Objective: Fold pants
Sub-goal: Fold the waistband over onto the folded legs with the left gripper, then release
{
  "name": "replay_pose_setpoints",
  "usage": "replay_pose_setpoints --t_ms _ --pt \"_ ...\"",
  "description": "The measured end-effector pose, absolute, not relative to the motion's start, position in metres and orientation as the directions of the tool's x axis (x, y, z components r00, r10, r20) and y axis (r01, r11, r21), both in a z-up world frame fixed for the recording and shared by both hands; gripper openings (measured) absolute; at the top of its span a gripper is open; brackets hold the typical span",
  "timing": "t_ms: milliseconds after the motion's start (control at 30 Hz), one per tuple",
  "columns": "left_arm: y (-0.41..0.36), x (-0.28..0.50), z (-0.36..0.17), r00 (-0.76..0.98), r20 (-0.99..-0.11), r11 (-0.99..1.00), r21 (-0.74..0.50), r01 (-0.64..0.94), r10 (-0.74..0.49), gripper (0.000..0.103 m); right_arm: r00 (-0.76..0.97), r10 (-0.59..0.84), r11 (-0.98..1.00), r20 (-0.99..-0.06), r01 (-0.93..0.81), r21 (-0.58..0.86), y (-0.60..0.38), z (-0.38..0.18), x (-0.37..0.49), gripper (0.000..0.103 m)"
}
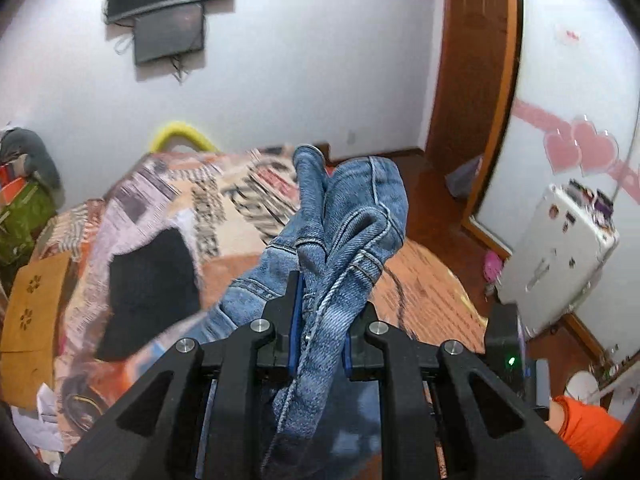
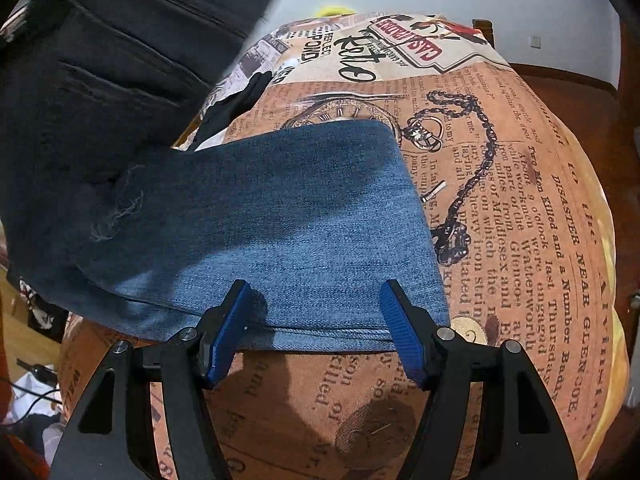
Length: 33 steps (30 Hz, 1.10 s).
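**Denim Pants: Position Relative to Both Tongs**

Left wrist view: The left gripper (image 1: 320,320), black with blue pads, is clenched on a bunched fold of the blue denim pants (image 1: 348,216). The gathered cloth rises from between the jaws toward 12 o'clock and hangs below them toward 6 o'clock. The newspaper-print orange bedspread (image 1: 240,208) lies beyond, from 9 to 12 o'clock, with a black cloth (image 1: 152,292) on it at 9 o'clock.

Right wrist view: The right gripper (image 2: 316,328) stands released, jaws spread apart. The flat leg of the pants (image 2: 280,220) lies on the bedspread (image 2: 520,200), its hem edge between the two blue pads (image 2: 228,332); no clamping is visible. The leg extends toward 10 o'clock, where the darker raised portion hangs.
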<state>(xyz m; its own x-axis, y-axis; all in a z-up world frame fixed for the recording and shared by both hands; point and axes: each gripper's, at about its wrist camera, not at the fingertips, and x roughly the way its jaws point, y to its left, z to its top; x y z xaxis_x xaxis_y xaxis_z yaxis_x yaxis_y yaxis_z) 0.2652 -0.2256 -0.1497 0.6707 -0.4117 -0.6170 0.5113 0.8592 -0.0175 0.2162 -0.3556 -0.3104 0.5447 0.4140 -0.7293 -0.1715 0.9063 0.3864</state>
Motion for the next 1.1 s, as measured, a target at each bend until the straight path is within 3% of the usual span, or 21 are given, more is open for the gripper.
replay_pose_setpoints --t_ms 300,467,800,1000,1100 --pt "-0.276 0.249 -0.236 0.5 -0.772 0.798 -0.015 0.603 -0.393 0.016 0.535 0.409 0.908 -0.739 -0.162 0.385 -0.363 -0.305 0.19 0.064" --pt "-0.28 0.251 -0.265 0.399 -0.844 0.802 -0.06 0.595 -0.359 0.021 0.532 0.404 0.91 -0.745 -0.148 0.388 -0.369 -0.305 0.168 0.064" --pt "-0.279 0.243 -0.266 0.403 -0.861 0.821 -0.03 0.57 -0.311 0.023 0.595 0.371 0.915 -0.713 -0.101 0.391 -0.388 -0.289 0.155 0.064" --pt "-0.279 0.242 -0.268 0.413 -0.858 0.825 -0.022 0.565 -0.306 0.024 0.669 0.371 0.906 -0.644 -0.11 0.408 -0.398 -0.265 0.163 0.064" --pt "-0.279 0.243 -0.267 0.411 -0.861 0.829 -0.021 0.56 -0.3 0.024 0.66 0.357 0.916 -0.661 -0.108 0.387 -0.396 -0.269 0.181 0.064"
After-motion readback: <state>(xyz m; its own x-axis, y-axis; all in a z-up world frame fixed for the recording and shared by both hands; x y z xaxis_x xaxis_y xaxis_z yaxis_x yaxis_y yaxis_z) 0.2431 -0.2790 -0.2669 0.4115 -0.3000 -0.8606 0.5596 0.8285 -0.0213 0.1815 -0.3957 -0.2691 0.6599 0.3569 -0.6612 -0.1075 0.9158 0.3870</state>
